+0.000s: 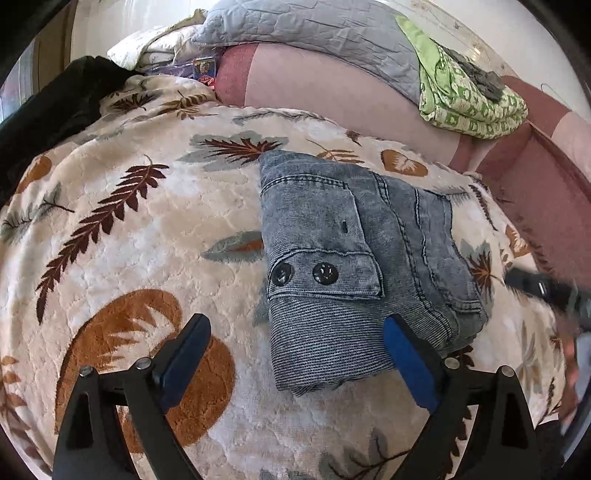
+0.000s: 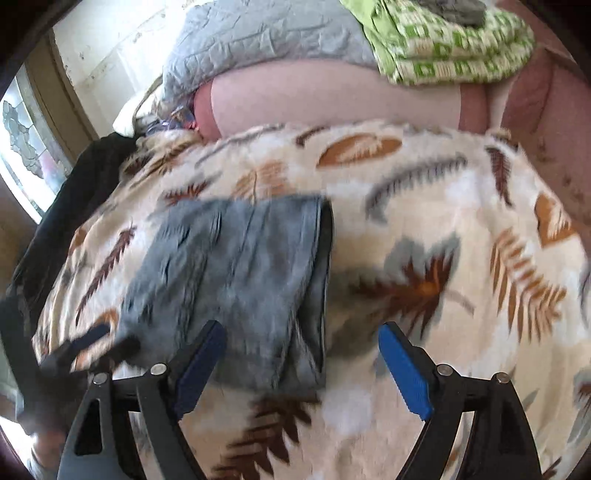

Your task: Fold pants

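Cream leaf-print blanket (image 1: 147,229), grey quilt (image 1: 314,33), green patterned cloth (image 1: 469,107), black garment (image 1: 55,110)

Bright daylight, soft shadows; right wrist view motion-blurred, left sharp; fisheye bending edges.

Right wrist view motion-blurred, pants (image 2: 236,280) smeared; right gripper (image 1: 546,291) blurred at edge

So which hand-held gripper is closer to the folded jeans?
Left. The left hand-held gripper hangs open over the folded jeans' near edge; the right hand-held gripper, also open, sits beside their right edge.
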{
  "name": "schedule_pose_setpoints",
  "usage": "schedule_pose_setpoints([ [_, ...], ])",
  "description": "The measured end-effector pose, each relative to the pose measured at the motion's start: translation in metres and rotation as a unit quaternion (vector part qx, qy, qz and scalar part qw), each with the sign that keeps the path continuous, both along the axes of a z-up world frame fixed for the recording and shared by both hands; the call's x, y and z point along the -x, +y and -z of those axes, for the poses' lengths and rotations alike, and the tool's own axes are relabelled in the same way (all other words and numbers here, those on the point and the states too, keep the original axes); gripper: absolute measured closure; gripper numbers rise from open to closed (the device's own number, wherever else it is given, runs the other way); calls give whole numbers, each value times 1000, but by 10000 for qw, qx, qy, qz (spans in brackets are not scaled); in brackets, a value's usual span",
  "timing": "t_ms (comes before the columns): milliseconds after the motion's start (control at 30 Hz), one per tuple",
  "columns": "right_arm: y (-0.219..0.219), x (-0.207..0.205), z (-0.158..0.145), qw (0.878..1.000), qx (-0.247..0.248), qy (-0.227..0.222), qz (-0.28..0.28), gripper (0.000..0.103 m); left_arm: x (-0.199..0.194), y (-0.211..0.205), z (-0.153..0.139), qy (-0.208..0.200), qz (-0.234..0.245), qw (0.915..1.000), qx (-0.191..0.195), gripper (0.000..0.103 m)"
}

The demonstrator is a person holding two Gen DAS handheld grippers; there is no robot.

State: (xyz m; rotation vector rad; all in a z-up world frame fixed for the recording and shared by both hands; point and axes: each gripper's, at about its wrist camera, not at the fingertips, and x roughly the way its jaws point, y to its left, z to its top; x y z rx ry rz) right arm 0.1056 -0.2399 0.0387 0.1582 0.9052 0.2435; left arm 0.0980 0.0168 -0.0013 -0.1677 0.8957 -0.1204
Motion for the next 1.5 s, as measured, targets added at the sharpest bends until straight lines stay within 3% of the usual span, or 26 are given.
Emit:
schedule_pose_setpoints([
  [100, 16, -40, -10, 9999, 6, -101, 74, 15, 1, 4, -2, -31, -62, 10000, 50, 8],
  [233, 37, -87, 1, 9995, 243, -46, 220, 15, -2, 10, 2, 33, -136, 9998, 106, 8],
  [300, 43, -109, 23, 9979, 477, 253, 348, 12, -4, 11, 2, 33, -138, 9998, 129, 8],
  [333, 44, -122, 45, 9952, 592, 675, 377, 7, -5, 11, 3, 34, -145, 9998, 139, 8],
  [400, 39, -128, 67, 9932, 227, 1075, 389, 6, -6, 10, 3, 38, -137, 9998, 147, 8],
  [433, 33, -121, 62, 9943, 27, 959, 469, 6, -6, 10, 3, 25, -132, 9998, 144, 8],
  [567, 18, -80, 35, 9976, -15, 501, 474, 5, -4, 10, 2, -26, -125, 9998, 183, 8],
  [667, -3, -17, 17, 9980, -436, 68, 460, 5, 5, 7, -3, -252, -161, 9995, 66, 8],
  [800, -19, 64, 22, 9975, -556, -256, 344, 1, 24, -6, -9, -600, -67, 9976, -348, 8],
  [933, -25, 108, 42, 9989, -282, -355, 152, 1, 41, -22, -13, -445, -57, 9973, -579, 8],
  [1167, -29, 128, 51, 9957, -419, -822, 48, 1, 81, -33, -16, -199, -502, 9968, -596, 8],
  [1500, -20, 141, 51, 9948, -501, -797, -394, 1, 103, -48, -32, -314, -647, 9914, -1094, 8],
])
